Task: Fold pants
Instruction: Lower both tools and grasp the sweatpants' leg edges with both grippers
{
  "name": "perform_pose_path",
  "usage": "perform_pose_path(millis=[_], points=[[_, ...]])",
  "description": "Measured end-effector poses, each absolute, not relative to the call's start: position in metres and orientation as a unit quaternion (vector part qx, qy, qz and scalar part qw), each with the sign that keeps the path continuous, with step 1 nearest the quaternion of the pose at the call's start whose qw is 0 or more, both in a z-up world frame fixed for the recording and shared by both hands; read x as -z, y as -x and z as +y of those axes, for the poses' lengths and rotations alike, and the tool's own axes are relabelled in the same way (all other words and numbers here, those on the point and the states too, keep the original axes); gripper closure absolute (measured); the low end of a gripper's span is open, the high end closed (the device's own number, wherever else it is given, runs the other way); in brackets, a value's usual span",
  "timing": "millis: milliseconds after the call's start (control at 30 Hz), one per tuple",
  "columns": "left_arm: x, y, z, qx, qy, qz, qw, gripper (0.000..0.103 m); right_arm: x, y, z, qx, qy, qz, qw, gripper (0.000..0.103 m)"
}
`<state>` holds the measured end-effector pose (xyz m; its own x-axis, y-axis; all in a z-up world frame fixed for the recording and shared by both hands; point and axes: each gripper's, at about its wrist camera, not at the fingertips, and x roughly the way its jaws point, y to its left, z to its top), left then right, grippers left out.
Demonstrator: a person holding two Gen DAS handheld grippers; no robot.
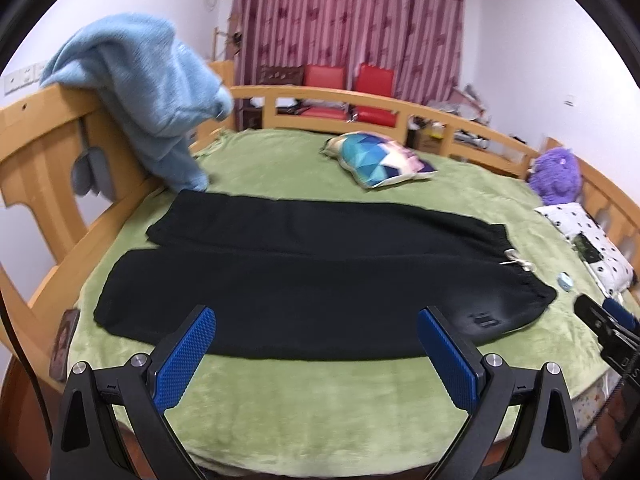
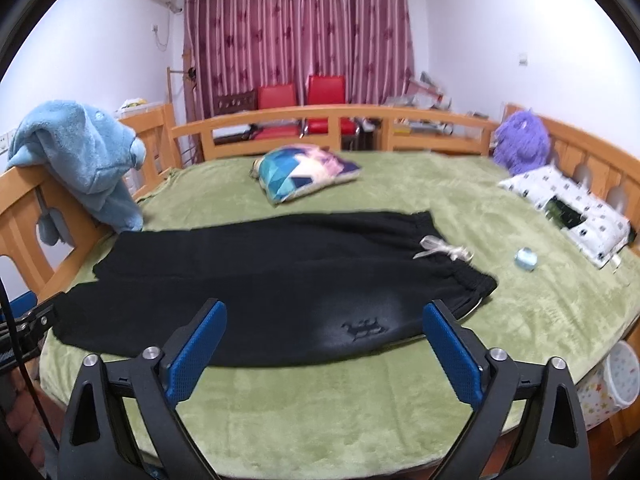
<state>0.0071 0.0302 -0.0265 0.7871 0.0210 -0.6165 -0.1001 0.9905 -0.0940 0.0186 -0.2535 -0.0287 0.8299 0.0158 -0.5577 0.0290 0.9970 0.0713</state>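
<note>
Black pants (image 1: 320, 276) lie flat on green bedspread (image 1: 320, 400), long axis left-right across both views, waistband right, hems left; left gripper (image 1: 316, 324) and right gripper (image 2: 324, 318) both spread wide, empty, hovering at near edge, right nearer waistband.

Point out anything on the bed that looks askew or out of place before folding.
The black pants lie flat, legs side by side, but their pale drawstring trails loose at the waistband. A small blue round object sits stray on the green blanket just past the waist.
</note>
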Motion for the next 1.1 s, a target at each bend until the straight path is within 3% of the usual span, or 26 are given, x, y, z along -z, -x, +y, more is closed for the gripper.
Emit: perform_pose_path(millis=[67, 100, 500, 700, 800, 1000, 1100], points=[[0.034, -0.011, 0.041, -0.032, 0.068, 0.333, 0.94, 0.001, 0.039, -0.023, -0.259, -0.001, -0.052, 0.304, 0.951, 0.027], [0.037, -0.014, 0.046, -0.035, 0.07, 0.336, 0.939, 0.001, 0.042, -0.024, -0.261, 0.0, -0.058, 0.305, 0.951, 0.029], [0.087, -0.056, 0.08, -0.039, 0.08, 0.383, 0.92, 0.001, 0.094, -0.055, -0.282, 0.01, -0.077, 0.35, 0.933, 0.029], [0.117, -0.078, 0.095, -0.073, 0.083, 0.404, 0.908, 0.003, 0.114, -0.072, -0.285, 0.034, -0.065, 0.334, 0.94, 0.029], [0.134, -0.086, 0.112, -0.068, 0.129, 0.417, 0.897, 0.01, 0.12, -0.09, -0.286, 0.036, -0.063, 0.335, 0.939, 0.03], [0.167, -0.103, 0.131, -0.087, 0.124, 0.46, 0.875, 0.011, 0.14, -0.122, -0.298, 0.021, -0.066, 0.364, 0.929, 0.05], [0.176, -0.102, 0.148, -0.106, 0.156, 0.464, 0.866, 0.011, 0.153, -0.13, -0.309, 0.027, -0.076, 0.364, 0.928, 0.051]])
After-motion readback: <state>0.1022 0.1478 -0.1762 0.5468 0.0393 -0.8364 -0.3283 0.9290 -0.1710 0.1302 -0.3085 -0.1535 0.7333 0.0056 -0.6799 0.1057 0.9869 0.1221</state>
